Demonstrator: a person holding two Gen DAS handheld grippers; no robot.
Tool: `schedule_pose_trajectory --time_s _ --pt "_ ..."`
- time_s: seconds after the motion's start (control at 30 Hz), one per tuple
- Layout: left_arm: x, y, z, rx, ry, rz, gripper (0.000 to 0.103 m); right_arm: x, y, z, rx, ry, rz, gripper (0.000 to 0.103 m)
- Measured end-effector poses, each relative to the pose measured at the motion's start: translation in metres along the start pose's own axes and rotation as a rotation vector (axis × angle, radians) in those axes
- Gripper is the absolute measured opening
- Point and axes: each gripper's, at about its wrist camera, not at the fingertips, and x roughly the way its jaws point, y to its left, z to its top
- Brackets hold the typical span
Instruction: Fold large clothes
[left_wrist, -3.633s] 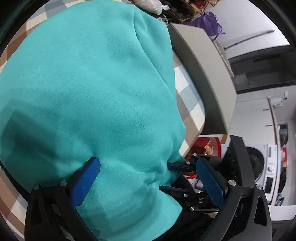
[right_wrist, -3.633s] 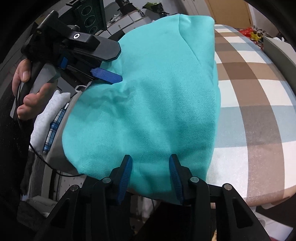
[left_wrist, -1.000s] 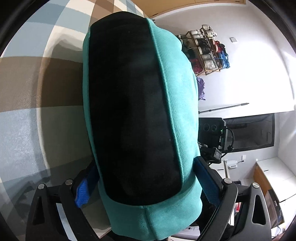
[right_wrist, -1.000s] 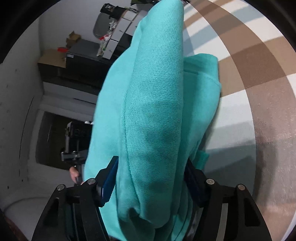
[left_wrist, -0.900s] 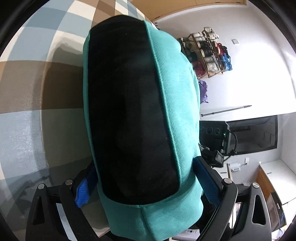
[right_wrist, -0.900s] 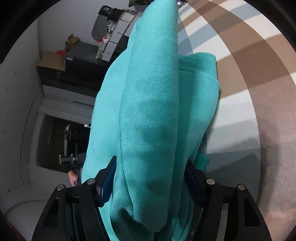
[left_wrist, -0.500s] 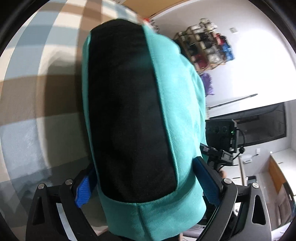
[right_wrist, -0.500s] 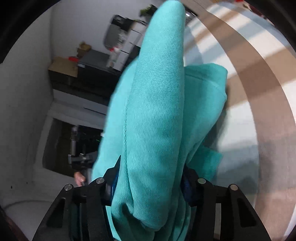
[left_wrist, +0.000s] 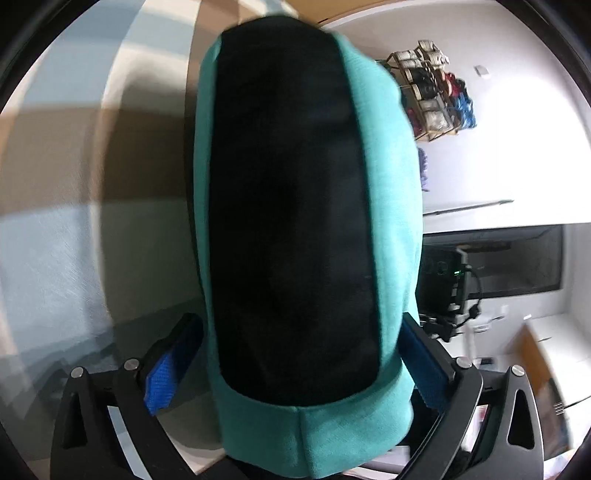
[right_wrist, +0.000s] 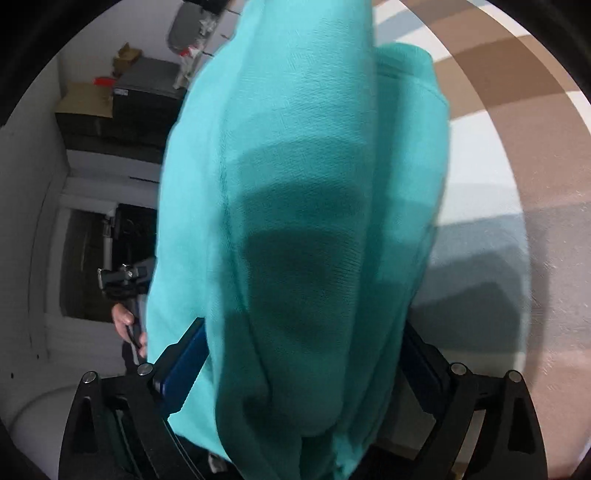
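A teal sweatshirt (left_wrist: 393, 184) with a black panel down its middle hangs in a thick folded bundle between the fingers of my left gripper (left_wrist: 297, 332). Its jaws are opening; the left blue pad (left_wrist: 173, 363) stands clear of the cloth and the right pad (left_wrist: 423, 369) lies along its edge. In the right wrist view the same sweatshirt (right_wrist: 295, 147) drapes over my right gripper (right_wrist: 303, 332). These jaws are opening wide too, the left pad (right_wrist: 184, 363) half covered by cloth and the other pad hidden. Below lies the checked tablecloth (left_wrist: 55, 240).
The brown, white and blue checked tablecloth (right_wrist: 498, 184) runs along the right side. A hand (right_wrist: 125, 321) with the other gripper's handle shows behind the cloth. A shelf rack (left_wrist: 432, 92), dark cabinets (right_wrist: 122, 103) and a dark device (left_wrist: 443, 273) stand beyond the table.
The right jaws have spread from a squeeze on the bundle to wide apart. The left jaws have widened a little, freeing the left pad. The sweatshirt still hangs between both pairs of fingers.
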Motion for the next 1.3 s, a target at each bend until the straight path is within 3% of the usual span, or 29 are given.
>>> schedule_pose_trajectory --time_s 0.07,0.3,0.4,0.5,0.6,0.7,0.77,0.87,0.93,1.0,1.07,1.13,1.2,1.27,1.3 --pt "-0.001 0.004 0.000 -0.007 -0.008 -0.026 0.099 0.002 0.000 -0.002 0.008 -0.011 0.020 0.096" --pt "-0.021 -0.006 -0.007 0.028 -0.061 -0.066 0.092 -0.020 0.030 -0.013 -0.092 -0.121 0.037 0.058" --pt "-0.032 -0.016 -0.012 0.062 -0.075 -0.065 0.092 -0.037 0.056 -0.020 -0.167 -0.176 0.079 0.049" --pt "-0.034 -0.011 -0.016 0.055 -0.075 -0.044 0.091 -0.042 0.065 -0.025 -0.192 -0.169 0.086 0.049" --pt "-0.029 -0.004 -0.020 0.044 -0.074 0.001 0.091 -0.017 0.051 -0.025 -0.138 -0.123 0.057 0.050" --pt "-0.036 -0.007 -0.027 0.021 -0.104 0.019 0.091 -0.002 0.047 -0.016 -0.085 -0.095 0.024 0.064" --pt "-0.047 -0.017 -0.036 0.033 -0.137 0.090 0.091 -0.019 0.052 -0.010 -0.106 -0.105 -0.034 0.068" --pt "-0.060 -0.048 -0.056 0.169 -0.203 0.242 0.091 -0.048 0.070 -0.004 -0.176 -0.143 -0.185 0.068" --pt "-0.056 -0.060 -0.065 0.219 -0.205 0.302 0.091 -0.075 0.101 -0.004 -0.283 -0.241 -0.336 0.068" --pt "-0.047 -0.061 -0.072 0.224 -0.194 0.313 0.092 -0.086 0.136 -0.004 -0.398 -0.319 -0.459 0.068" --pt "-0.036 -0.069 -0.071 0.240 -0.208 0.360 0.092 -0.083 0.171 0.007 -0.495 -0.343 -0.514 0.066" --pt "-0.031 -0.074 -0.072 0.241 -0.224 0.375 0.093 -0.080 0.159 0.012 -0.535 -0.278 -0.556 0.058" --pt "-0.032 -0.070 -0.069 0.227 -0.227 0.378 0.095 -0.036 0.148 0.026 -0.538 -0.118 -0.651 0.029" --pt "-0.029 -0.063 -0.073 0.212 -0.214 0.378 0.097 -0.002 0.109 0.025 -0.498 0.014 -0.730 0.024" --pt "-0.029 -0.060 -0.075 0.202 -0.229 0.384 0.100 0.007 0.103 0.023 -0.496 0.022 -0.750 0.024"
